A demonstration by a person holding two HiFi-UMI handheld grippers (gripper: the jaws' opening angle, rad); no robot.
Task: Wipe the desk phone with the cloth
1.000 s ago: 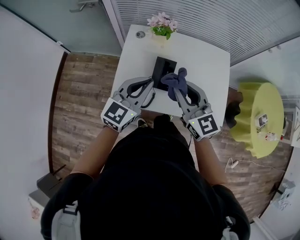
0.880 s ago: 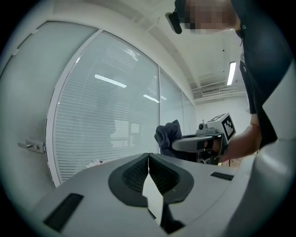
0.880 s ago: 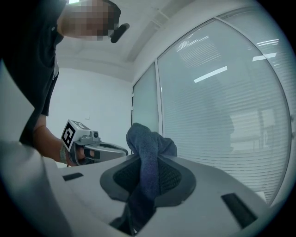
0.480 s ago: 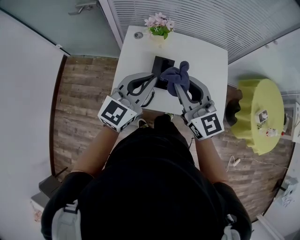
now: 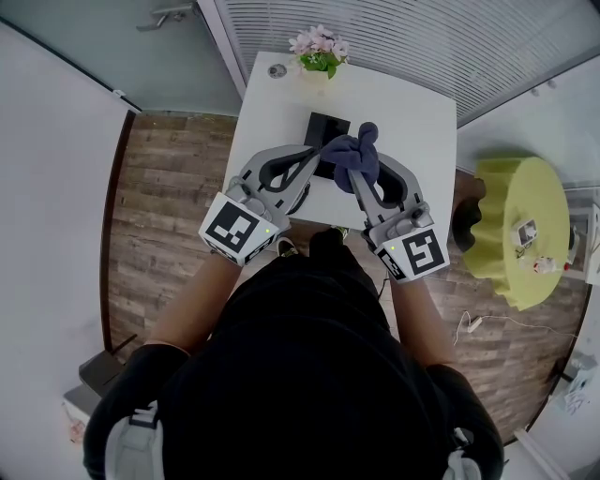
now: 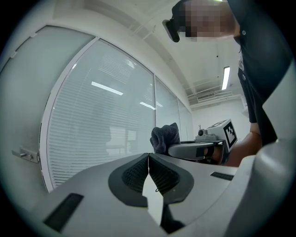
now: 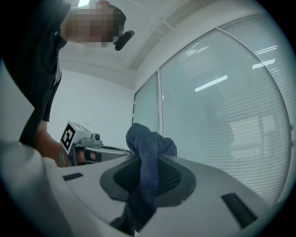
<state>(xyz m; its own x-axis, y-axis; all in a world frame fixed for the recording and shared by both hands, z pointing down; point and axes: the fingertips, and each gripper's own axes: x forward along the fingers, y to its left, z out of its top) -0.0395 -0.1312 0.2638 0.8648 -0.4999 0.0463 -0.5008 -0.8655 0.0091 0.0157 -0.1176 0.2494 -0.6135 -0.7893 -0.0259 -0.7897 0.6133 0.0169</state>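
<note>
Desk phone [image 5: 325, 129] mid-counter [image 5: 412, 122]. Flower pot [image 5: 322, 58] at far edge, behind the phone. Cloth [image 5: 357, 153] in right tongs [image 5: 354, 171], over phone's near right side. Left tongs [image 5: 307, 161] just left of cloth.

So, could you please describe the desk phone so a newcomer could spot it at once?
Start at the white table by the window blinds. Near its middle, on the person's side of the pink flowers, sits the desk phone. It is the only black, boxy thing on the tabletop, partly hidden by the dark blue cloth in the right gripper.
</note>
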